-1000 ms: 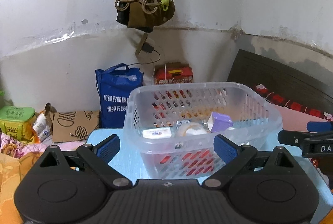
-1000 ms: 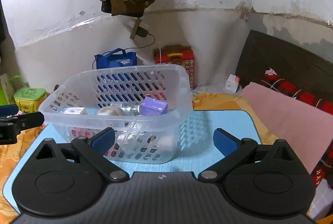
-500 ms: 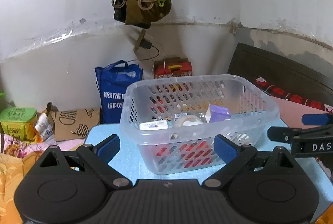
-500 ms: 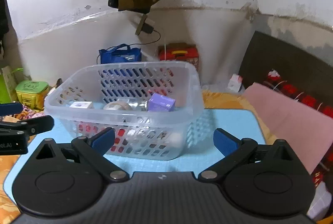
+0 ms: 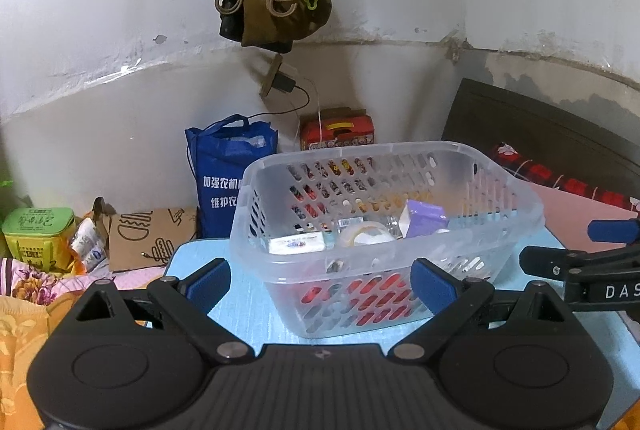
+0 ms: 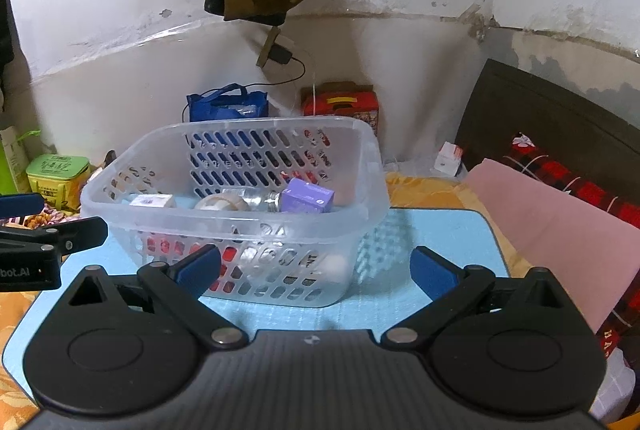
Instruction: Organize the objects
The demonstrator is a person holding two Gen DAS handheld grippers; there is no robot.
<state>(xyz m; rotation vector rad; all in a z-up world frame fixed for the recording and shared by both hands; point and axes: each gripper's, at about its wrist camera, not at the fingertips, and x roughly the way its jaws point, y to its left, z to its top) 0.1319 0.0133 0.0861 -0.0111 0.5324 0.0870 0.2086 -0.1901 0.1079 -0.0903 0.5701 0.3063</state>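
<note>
Clear slotted basket point(image 5: 472, 166) holds purple box point(image 5: 424, 218), tape roll point(image 5: 366, 234)

We view, from both wrists, near and level, one shared basket point(image 5: 384, 230) point(image 6: 240, 206) against the wall.

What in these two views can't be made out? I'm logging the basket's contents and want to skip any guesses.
- Red items under the pile in the basket: left wrist view, seen only through its slotted wall.
- Clear bottle: right wrist view, mostly hidden behind the tape roll and purple box.
- White box label: too small to read.
- Right tool: left wrist view, cut off by the frame edge.
</note>
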